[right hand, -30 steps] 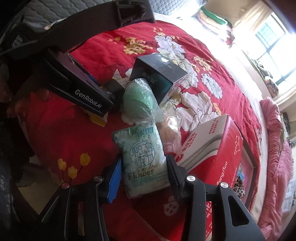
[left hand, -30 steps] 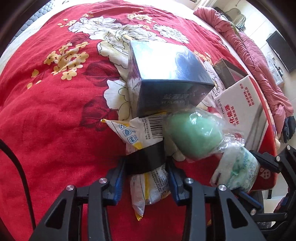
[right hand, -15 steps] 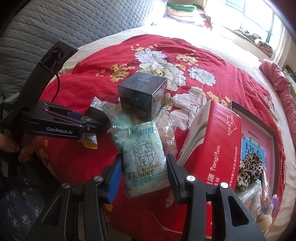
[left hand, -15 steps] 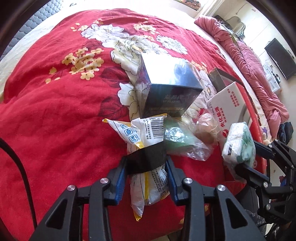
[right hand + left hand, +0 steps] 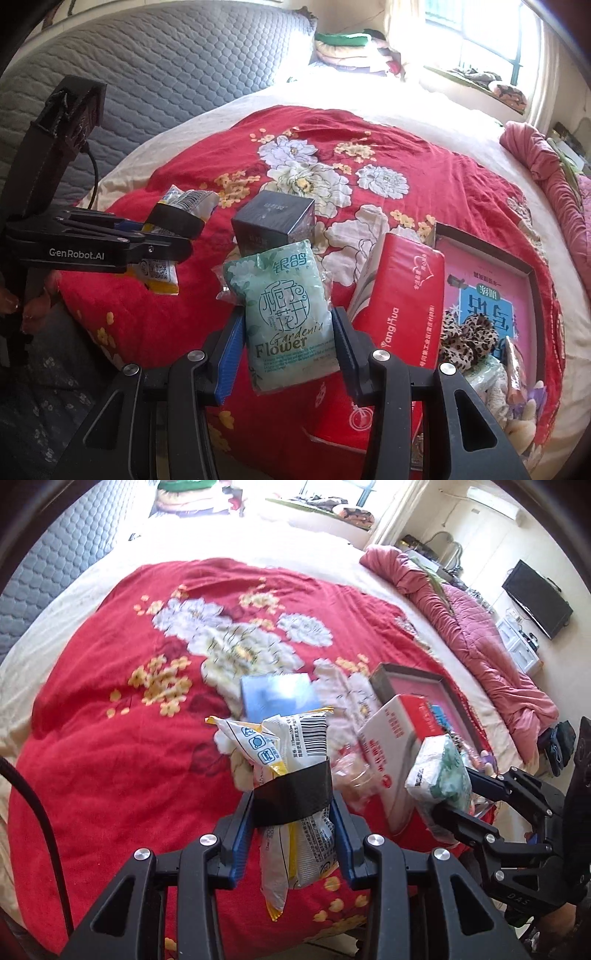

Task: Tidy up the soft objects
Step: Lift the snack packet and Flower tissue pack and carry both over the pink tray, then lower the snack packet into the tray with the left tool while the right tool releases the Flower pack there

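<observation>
Your left tongs (image 5: 293,814) are clamped on a crinkly white-and-yellow snack packet (image 5: 295,775) banded with black tape, while your right tongs (image 5: 288,345) squeeze a puffy mint-green Gardenia Flower tissue pack (image 5: 286,314), glossy dark box (image 5: 275,221) just beyond it.

two grippers (image 5: 293,823) (image 5: 288,343), two soft packets (image 5: 295,753) (image 5: 286,317), one dark box (image 5: 275,221), one red tissue pack (image 5: 402,310), one framed tray (image 5: 491,284).

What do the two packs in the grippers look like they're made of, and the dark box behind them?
Snack pack: thin glossy plastic film, crinkled, with a black tape-like band around it. Gardenia Flower pack: soft clear plastic wrap, probably over tissues; it bulges. Dark box: likely coated cardboard, with sharp edges and a sheen.
</observation>
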`<state>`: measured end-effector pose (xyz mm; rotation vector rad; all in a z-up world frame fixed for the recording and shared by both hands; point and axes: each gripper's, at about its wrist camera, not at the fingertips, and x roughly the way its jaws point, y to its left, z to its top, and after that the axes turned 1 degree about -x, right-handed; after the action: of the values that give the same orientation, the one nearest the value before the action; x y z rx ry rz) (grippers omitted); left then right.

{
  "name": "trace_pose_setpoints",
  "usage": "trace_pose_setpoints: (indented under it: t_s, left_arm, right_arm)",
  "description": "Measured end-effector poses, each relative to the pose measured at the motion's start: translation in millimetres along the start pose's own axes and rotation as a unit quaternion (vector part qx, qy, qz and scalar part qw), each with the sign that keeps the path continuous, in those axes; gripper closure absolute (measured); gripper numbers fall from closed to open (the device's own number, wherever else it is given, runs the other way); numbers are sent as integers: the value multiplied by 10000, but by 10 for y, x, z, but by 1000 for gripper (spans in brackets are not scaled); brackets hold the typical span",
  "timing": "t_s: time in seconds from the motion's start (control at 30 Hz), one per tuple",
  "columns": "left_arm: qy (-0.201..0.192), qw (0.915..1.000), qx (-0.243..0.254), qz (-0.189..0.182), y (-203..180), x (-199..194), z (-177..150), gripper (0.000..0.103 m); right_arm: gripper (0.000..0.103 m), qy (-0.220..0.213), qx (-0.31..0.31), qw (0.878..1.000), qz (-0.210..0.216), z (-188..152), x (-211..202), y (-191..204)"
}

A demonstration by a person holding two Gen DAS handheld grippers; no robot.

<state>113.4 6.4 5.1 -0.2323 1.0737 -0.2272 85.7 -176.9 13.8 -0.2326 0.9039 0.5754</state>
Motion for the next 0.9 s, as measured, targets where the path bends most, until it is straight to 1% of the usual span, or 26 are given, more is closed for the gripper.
trace_pose_setpoints:
  t_s: [0.23, 0.5, 0.7, 0.9]
  left_arm:
    - [-185, 9995, 244, -44, -341, -163, 121, 64]
    - [-264, 9976, 606, -192, -810, -193, 264, 64]
    - [-267, 9939, 1001, -376, -1266, -142, 350, 64]
    - [-221, 9881, 1412, -562, -1714, -48, 402, 64]
  right_arm:
    - [55, -438, 350, 9982, -213, 6, -340, -248]
    - [55, -851, 825, 9917, -491, -60, -736, -601]
    - [55, -1038, 1251, 9834, -809, -199, -1011, -945]
    - [55, -1163, 1755, 9700, -1219, -433, -1272, -1363]
